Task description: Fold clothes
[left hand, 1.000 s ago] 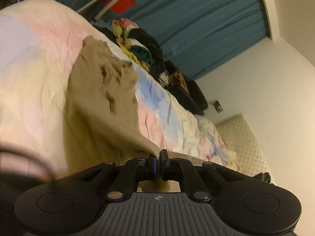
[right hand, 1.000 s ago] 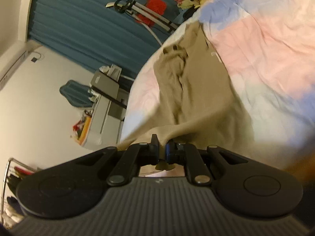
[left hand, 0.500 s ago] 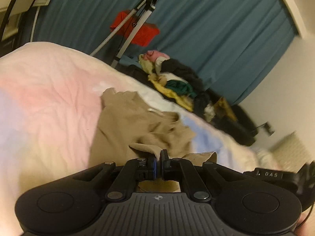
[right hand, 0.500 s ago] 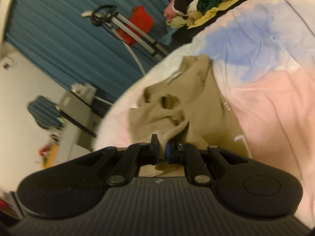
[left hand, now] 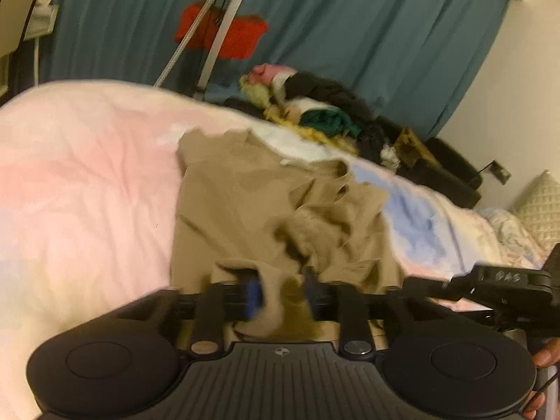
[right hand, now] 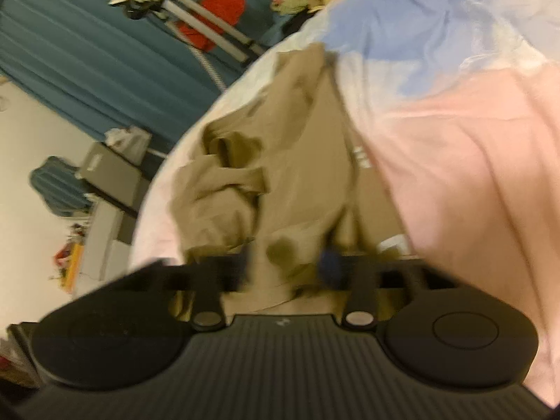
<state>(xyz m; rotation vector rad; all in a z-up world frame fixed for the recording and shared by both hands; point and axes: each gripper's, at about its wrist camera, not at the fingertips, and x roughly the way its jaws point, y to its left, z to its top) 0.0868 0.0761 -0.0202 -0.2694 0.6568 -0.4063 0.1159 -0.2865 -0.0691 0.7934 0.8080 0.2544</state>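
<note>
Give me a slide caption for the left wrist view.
Left claw open over tan garment lying on pastel bedspread.

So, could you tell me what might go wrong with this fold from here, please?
1. Both sets of jaws have just been opening, yet cloth of the tan garment lies between those of the left gripper and the right gripper; pulling back could drag it.
2. The garment's far half is bunched, so the fold may set creased.

A home bedroom: a bed under a pastel duvet [left hand: 87,175], teal curtains [left hand: 350,35], a clothes pile [left hand: 315,105].
</note>
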